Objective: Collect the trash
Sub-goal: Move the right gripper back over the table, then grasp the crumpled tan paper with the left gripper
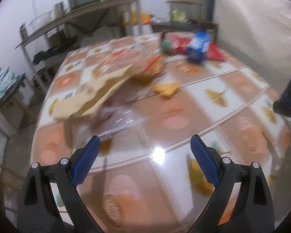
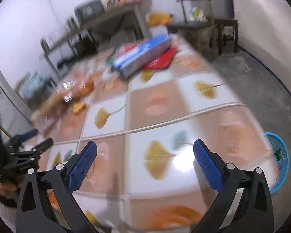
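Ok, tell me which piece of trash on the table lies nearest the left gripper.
The crumpled clear plastic wrapper, just beyond the left gripper. The torn tan cardboard lies behind it; the blue and white box sits at the far end.

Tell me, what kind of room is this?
Probably a home kitchen or dining room: a table with a leaf-patterned tablecloth, a metal shelf rack holding pots, and a blue plastic trash basket on the floor.

We take the blue box (image 2: 143, 55) as our mark. Nearer us than it, the table (image 2: 161, 104) lies bare, with room for a gripper to pass. Left of it, torn cardboard (image 1: 91, 95) and clear wrappers (image 1: 124, 122) crowd the cloth. Under it lies a red packet (image 2: 161, 60). Far right of it, off the table's edge, a blue basket (image 2: 281, 155) stands on the floor.
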Available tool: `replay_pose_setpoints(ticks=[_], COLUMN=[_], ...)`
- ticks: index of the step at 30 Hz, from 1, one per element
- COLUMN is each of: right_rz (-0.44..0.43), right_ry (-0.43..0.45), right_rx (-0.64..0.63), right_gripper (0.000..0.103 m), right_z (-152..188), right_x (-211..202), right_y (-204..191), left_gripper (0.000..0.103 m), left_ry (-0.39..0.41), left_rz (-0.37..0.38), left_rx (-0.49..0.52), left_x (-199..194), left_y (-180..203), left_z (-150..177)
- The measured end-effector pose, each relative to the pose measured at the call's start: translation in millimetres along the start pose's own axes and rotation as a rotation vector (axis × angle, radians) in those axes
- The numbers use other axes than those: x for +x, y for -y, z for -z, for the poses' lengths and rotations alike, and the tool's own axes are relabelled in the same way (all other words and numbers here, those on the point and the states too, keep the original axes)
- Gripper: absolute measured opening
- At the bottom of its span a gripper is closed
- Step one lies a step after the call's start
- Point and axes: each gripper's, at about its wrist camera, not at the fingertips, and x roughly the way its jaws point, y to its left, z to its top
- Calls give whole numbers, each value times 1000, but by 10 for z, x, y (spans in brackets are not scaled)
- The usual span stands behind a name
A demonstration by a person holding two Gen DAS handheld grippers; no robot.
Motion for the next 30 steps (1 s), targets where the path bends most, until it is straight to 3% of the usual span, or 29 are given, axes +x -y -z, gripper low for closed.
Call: replay_pose_setpoints(ticks=[3,6,14,16,21,25,26,30], right_rz=[-14,30,198,202,204,200,198,193], right_ry=[-77,-74,-71,-59,-53,-28,-26,-18], right_rx=[-8,-40,-153,-146,-145,-150,-152,-157], right_gripper=[97,97,97,97,97,97,97,97], right_z=[-63,-112,-134,-125,-122,-96,-93,-85], right_x=[320,406,542,534,514,510,507,501], right_y=[-243,-464,-674,-677,-670,-659,-656,-653], left_gripper=[90,95,95,96,96,96,96,96], left_ry=[-56,-80,-97,-112,-84,-167,-163,41], left_rz=[-39,-20,-23,-34,-39,18,31,118], left_rx=[-45,-116,-149,-165,-153,-66,-47,-17], left_x=[129,166,180,173,116,73,20,-415], left_y=[-149,-287,-305,-306,-292,-308,-316,-401], left_z=[34,55,106,111,186,144,123,-139])
